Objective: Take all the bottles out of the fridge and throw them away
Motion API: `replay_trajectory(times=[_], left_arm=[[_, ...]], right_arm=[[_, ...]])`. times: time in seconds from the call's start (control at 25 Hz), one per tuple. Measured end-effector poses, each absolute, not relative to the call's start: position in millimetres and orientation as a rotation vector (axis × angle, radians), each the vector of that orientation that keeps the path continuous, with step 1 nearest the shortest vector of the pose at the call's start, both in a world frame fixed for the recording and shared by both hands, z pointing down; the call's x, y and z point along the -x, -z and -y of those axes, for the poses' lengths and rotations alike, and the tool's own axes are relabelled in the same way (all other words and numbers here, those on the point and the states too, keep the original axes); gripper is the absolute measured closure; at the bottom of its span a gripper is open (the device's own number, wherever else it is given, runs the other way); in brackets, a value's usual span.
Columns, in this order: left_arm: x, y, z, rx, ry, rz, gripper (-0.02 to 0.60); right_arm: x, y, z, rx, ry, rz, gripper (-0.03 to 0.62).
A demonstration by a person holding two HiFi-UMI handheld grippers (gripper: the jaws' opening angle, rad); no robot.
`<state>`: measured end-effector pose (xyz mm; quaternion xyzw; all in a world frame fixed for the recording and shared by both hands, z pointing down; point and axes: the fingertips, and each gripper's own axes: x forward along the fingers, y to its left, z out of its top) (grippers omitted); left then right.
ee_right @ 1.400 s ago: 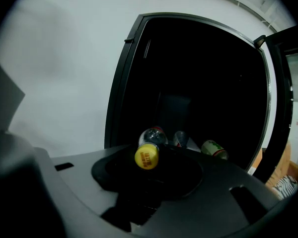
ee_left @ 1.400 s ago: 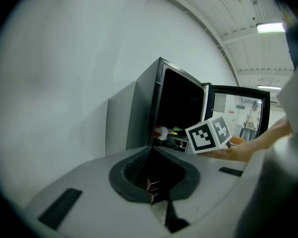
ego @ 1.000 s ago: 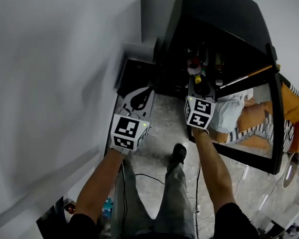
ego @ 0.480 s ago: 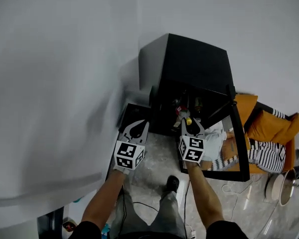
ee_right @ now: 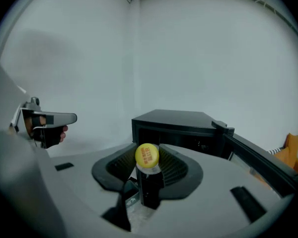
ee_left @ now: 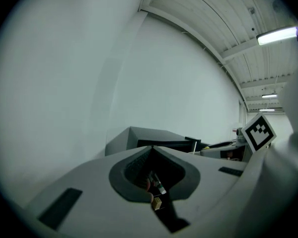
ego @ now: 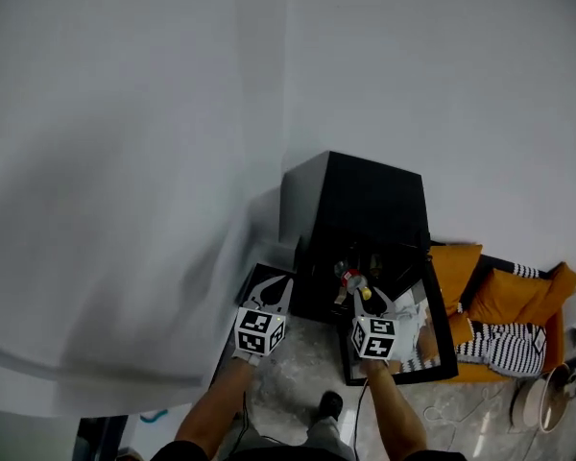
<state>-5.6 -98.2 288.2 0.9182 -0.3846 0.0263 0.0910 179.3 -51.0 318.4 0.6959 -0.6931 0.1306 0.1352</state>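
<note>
Clamped a dark bottle [ee_right: 150,188] upright in the right gripper [ego: 368,301], both pads tight on its sides below a yellow cap [ee_right: 147,156]. Held it outside the fridge [ego: 355,195], in the air just before the open front, beside the door [ego: 440,329] swung out to the right. Had the left gripper [ee_left: 151,149] clenched on nothing, jaw tips met in a point, off the fridge's left front corner.

Read the red print on the cap only in the right gripper view. Caught there too, at the left edge, the left gripper side-on with a hand [ee_right: 52,133] round its grip, and the dark mouth of the fridge behind the bottle.

Found the ceiling [ee_left: 213,14] and its lit strip lights [ee_left: 277,34] only in the left gripper view, along with the right gripper's marker cube [ee_left: 259,131] at the right edge; of the fridge, just the top and the upper rim of the opening above the closed jaws.

Took in the mottled floor [ego: 298,382] only from the head view: fridge backed against the white wall [ego: 173,161], both forearms [ego: 216,406], a dark shoe [ego: 328,406] between them, orange cushions [ego: 499,291] and a striped cloth [ego: 504,344] on the floor past the door's outer edge. Spotted there also a red cap [ego: 348,279] just beside the yellow one, at the lip of the opening; could not tell whether inside the fridge or not
</note>
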Motion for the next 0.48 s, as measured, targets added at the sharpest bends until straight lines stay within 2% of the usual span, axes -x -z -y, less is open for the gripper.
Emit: replay_trajectory(times=[0.48], left_arm=[[21.8, -283.5, 75.4, -2.703, -0.151, 1.108, 0.577]], right_arm=[[-164.7, -289.2, 26.5, -1.939, -0.364, 2.068, 0.448]])
